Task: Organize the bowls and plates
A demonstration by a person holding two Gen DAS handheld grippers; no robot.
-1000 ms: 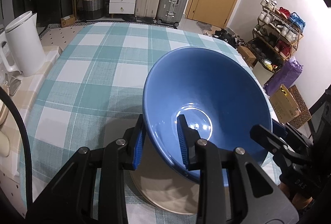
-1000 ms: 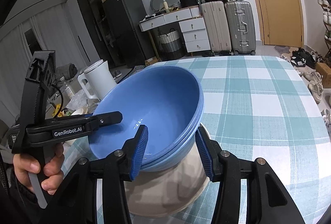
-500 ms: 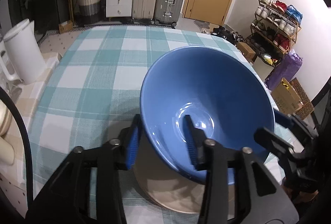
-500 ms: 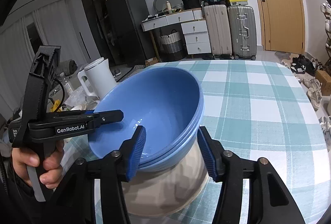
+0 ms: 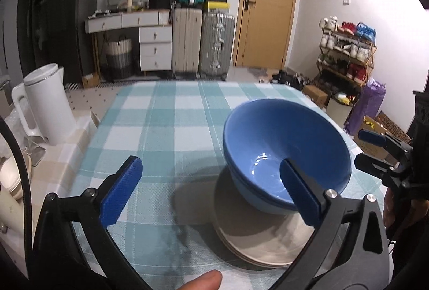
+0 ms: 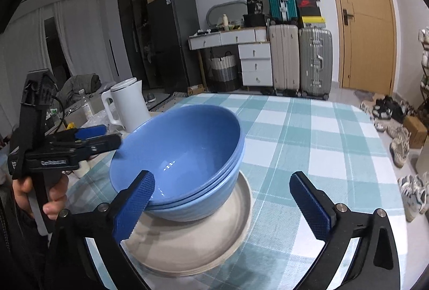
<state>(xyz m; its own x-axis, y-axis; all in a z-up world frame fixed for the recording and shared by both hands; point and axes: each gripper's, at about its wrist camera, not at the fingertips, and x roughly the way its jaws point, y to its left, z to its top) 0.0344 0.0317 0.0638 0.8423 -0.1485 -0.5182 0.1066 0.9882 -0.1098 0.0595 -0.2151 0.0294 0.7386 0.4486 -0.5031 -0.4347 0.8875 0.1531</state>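
Holding both tongs spread wide, I have nothing between the pads of either one. My left gripper (image 5: pixel 211 192) hangs above the checked tablecloth (image 5: pixel 166 129), with the stack of blue bowls (image 5: pixel 284 153) ahead of it and to its right; its right pad overlaps the bowl's near rim in the view, and I cannot tell whether it touches. My right gripper (image 6: pixel 221 205) faces the same blue bowls (image 6: pixel 182 156) from the other side, the stack lying ahead and toward its left pad. The bowls nest in one another and sit on the beige plates (image 6: pixel 193 239), which lie flat on the cloth just in front of my right tongs. A white kettle (image 5: pixel 48 107) stands well off to the left of my left tongs.
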